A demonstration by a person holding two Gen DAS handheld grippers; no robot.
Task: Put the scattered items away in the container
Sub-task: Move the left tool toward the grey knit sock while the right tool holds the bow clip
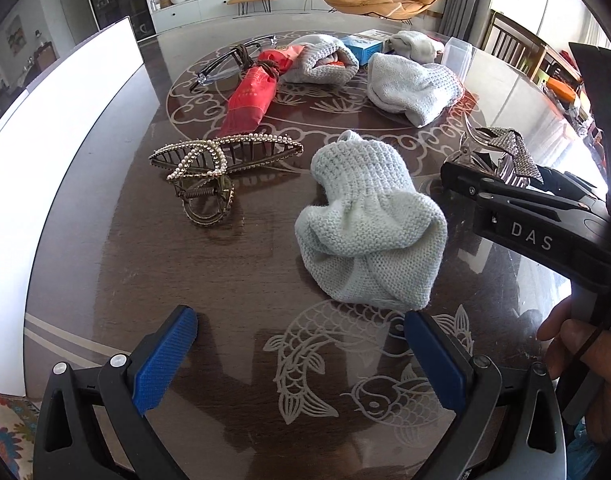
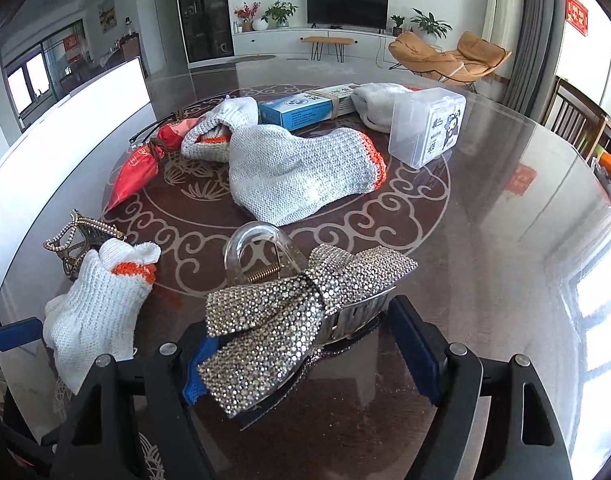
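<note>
Rhinestones covered the bow of the clear hair clip (image 2: 305, 312), which sat between the blue pads of the right hand-held gripper (image 2: 305, 356); its jaws were closed in against the clip, holding it just above the dark glass-topped desk (image 2: 485, 240). The left hand-held gripper (image 1: 301, 360) hovered with its jaws spread wide and nothing between them; just ahead of it lay a pale knitted glove (image 1: 369, 224), bunched up, with a pearl-studded hair clip (image 1: 217, 168) near it to the left. Farther back lay two more knitted gloves (image 2: 289, 168), a red pouch (image 1: 251, 92), a blue box (image 2: 301, 110) and a clear plastic container (image 2: 425, 124), standing upright near the desk's far right.
</note>
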